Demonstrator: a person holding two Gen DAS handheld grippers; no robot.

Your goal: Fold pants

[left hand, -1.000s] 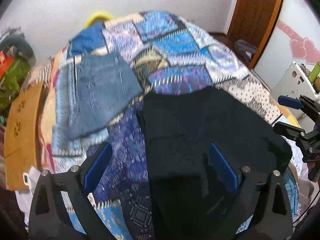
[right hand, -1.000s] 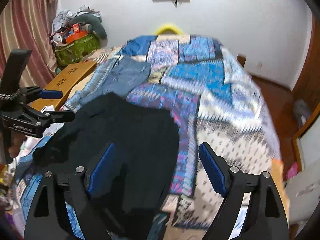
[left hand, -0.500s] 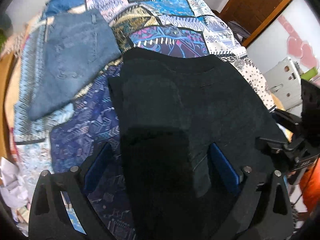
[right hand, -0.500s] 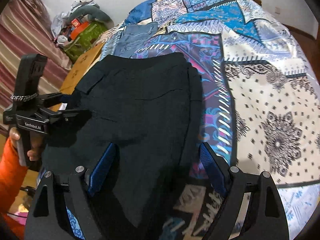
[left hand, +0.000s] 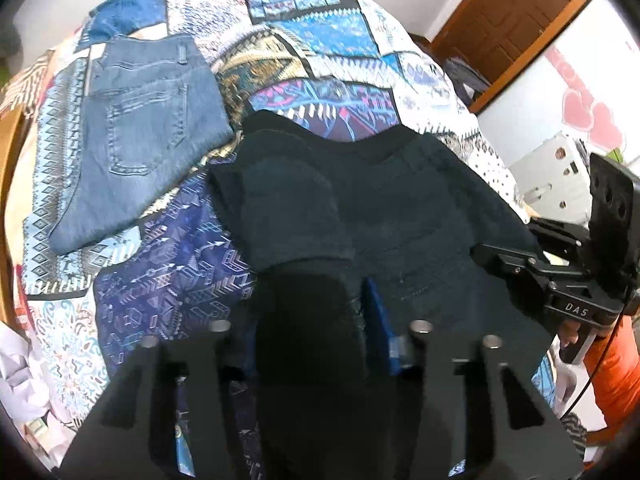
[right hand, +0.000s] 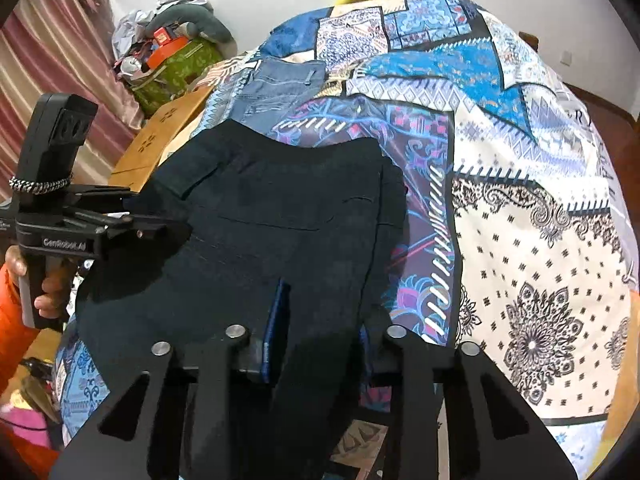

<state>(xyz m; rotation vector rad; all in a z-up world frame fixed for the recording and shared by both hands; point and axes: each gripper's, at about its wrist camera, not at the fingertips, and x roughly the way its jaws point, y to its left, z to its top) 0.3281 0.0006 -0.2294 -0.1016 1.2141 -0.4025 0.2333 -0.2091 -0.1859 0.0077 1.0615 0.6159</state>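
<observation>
Black pants [left hand: 400,200] lie spread on the patchwork bedspread [left hand: 320,32], waist end nearest me. My left gripper [left hand: 312,320] is closing on the near left edge. A ridge of black cloth is bunched between its blue pads [left hand: 376,320] and they press on it. In the right wrist view my right gripper [right hand: 320,332] is closing on the near right part of the pants [right hand: 280,208], with a fold of cloth pinched between its pads [right hand: 276,328]. Each gripper also shows from the side in the other's view.
Folded blue jeans [left hand: 140,140] lie on the bed beyond the pants, to the left. A wooden board [right hand: 160,140] and a pile of bags [right hand: 176,60] stand along the bed's left side. A door [left hand: 500,12] and a white unit [left hand: 560,176] are on the right.
Both grippers came down onto the near edge of the black pants. Their jaws went from wide open to pinched on bunched cloth. The views tilted further down.
</observation>
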